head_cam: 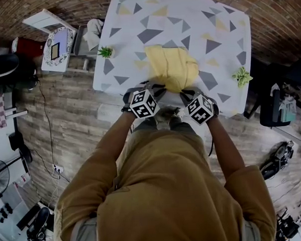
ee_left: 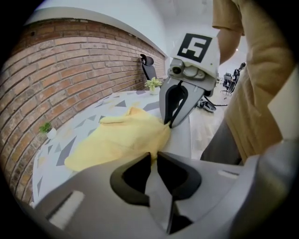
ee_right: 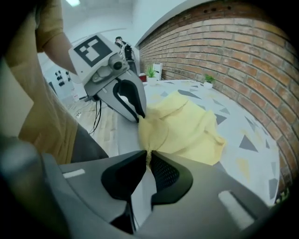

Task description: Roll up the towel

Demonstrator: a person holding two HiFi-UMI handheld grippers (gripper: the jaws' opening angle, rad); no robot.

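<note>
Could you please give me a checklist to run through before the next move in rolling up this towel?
1. Right gripper shut on the towel's near edge: ok.
2. Left gripper shut on that same edge: ok.
3. Towel lying flat on the table: not ok, it is bunched and creased.
4. Potted plants standing apart from the towel: ok.
5. Roll already begun: cannot tell, the near edge is only gathered between the grippers.

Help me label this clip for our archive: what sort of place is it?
Probably an indoor workshop or lab-like office: a brick wall, a table under a triangle-patterned cloth, an office chair, and gear lying on the wood-look floor.
</note>
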